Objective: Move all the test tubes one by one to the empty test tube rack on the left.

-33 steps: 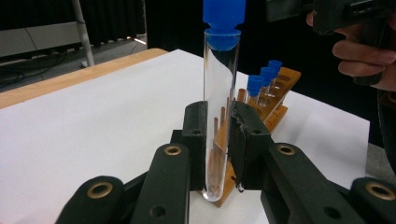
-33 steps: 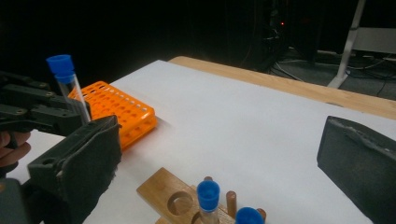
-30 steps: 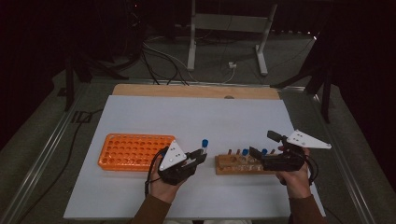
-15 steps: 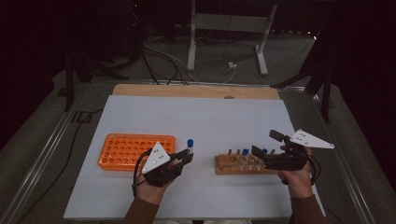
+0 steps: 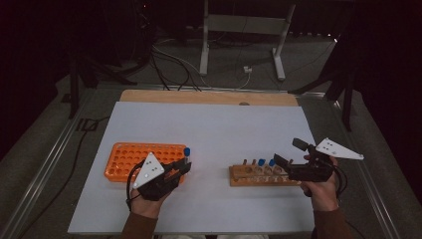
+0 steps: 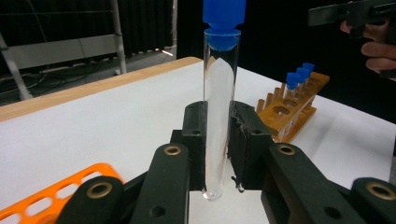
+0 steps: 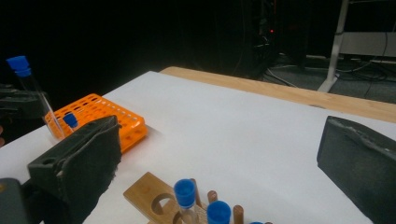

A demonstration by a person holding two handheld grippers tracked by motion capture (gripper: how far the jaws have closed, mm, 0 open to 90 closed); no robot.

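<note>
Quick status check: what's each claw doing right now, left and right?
Left claw: closed on a clear test tube with a blue cap, held upright.
Right claw: open, holding nothing, above the wooden rack.

Two racks on the worktop (image 5: 214, 124): one orange plastic rack (image 5: 134, 157) and one wooden rack (image 5: 259, 175). Four blue-capped test tubes counted in all: one upright between the left gripper's (image 6: 217, 140) fingers (image 6: 196, 135), one (image 7: 71, 120) standing in the orange plastic rack, two (image 5: 266, 164) standing in the wooden rack. Two grippers, one per hand, the right gripper (image 5: 286, 159) beside the wooden rack. One white sheet.
</note>
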